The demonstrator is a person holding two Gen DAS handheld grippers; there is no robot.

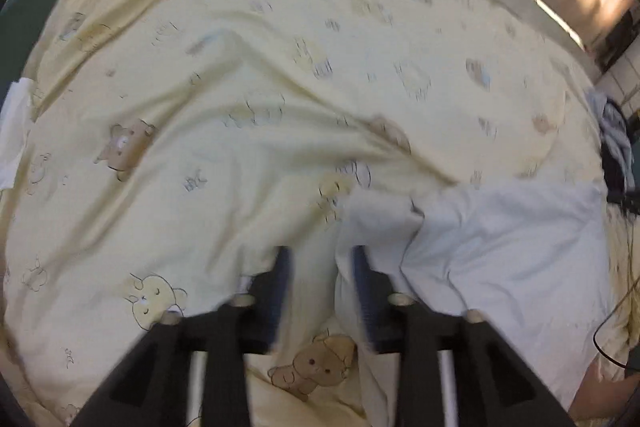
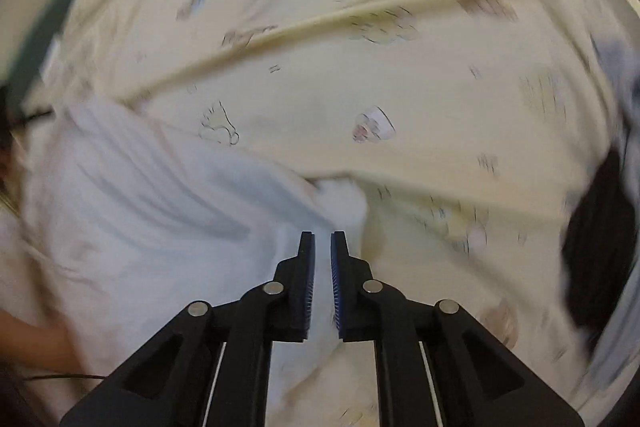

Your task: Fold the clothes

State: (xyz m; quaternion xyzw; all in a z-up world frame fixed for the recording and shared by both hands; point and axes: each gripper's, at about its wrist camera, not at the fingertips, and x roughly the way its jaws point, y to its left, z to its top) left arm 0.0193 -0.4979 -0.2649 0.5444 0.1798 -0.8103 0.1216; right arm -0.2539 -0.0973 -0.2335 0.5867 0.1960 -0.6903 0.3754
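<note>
Bed covered by a pale yellow sheet (image 1: 280,39) printed with cartoon bears; it serves as the working surface. Both views are motion-blurred.

The white garment (image 1: 500,247) lies on the sheet, rumpled, spread toward the near edge of the bed. Left wrist view: it sits to the right of the left gripper (image 1: 322,259), one bunched edge reaching up against the right-hand finger. Right wrist view: it fills the left and lower part of the picture, and a peaked corner of it stands just ahead of the right gripper (image 2: 322,239).

Jaws: the left gripper stands parted, with bear-print sheet showing in the gap and nothing pinched. The right gripper's fingers are drawn almost together, a narrow slit left between the pads; white cloth lies beneath and ahead, but whether any is nipped between them, cannot tell.

Judgement: both tools are held low over the garment's edge, apparently to take or shift a corner.

Look of the garment: thin, soft, pale white with grey-blue shadow in its creases; no neat fold visible, edges irregular. Which kind of garment it is cannot be made out.

A dark heap of other cloth (image 1: 618,147) lies at the right margin of the bed.
</note>
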